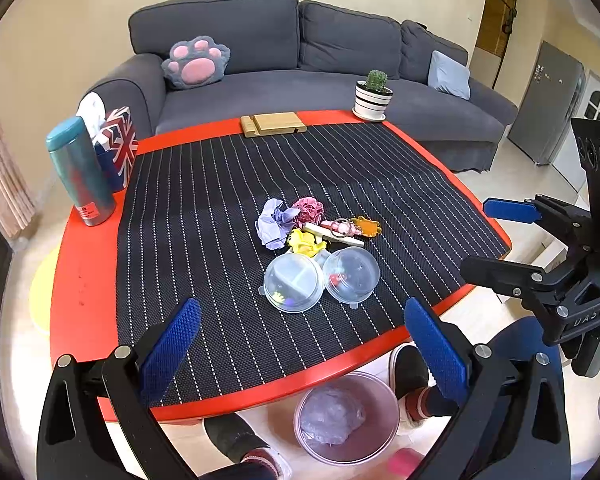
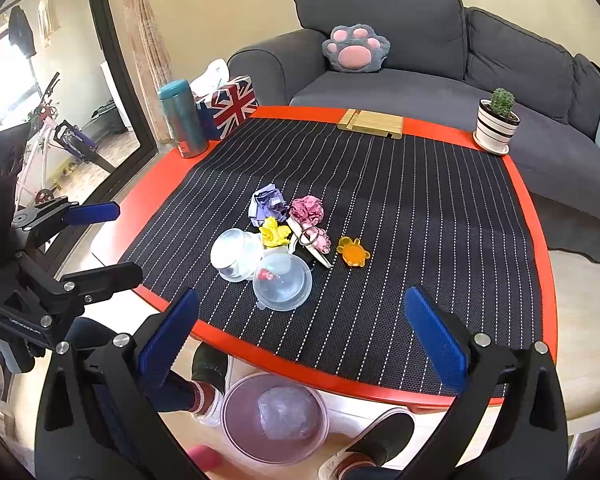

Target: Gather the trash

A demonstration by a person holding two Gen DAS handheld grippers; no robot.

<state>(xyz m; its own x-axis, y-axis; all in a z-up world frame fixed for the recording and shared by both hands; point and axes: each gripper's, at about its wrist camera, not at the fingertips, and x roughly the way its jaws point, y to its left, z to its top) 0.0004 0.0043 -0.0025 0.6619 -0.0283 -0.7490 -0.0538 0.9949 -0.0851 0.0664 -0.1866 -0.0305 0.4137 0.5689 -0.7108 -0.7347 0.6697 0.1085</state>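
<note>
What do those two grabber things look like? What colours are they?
Each one is a black frame with silver bolts and two long fingers that end in flat blue bumpy pads. The left gripper and the right gripper look like twins. The right one's side shows faint raised letters and three round holes.

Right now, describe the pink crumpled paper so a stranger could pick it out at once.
On the striped black mat of the red-edged table, a small clutter sits near the middle. The pink crumpled paper lies at its far side, beside the lavender crumpled paper; it is the only pink wad.
</note>
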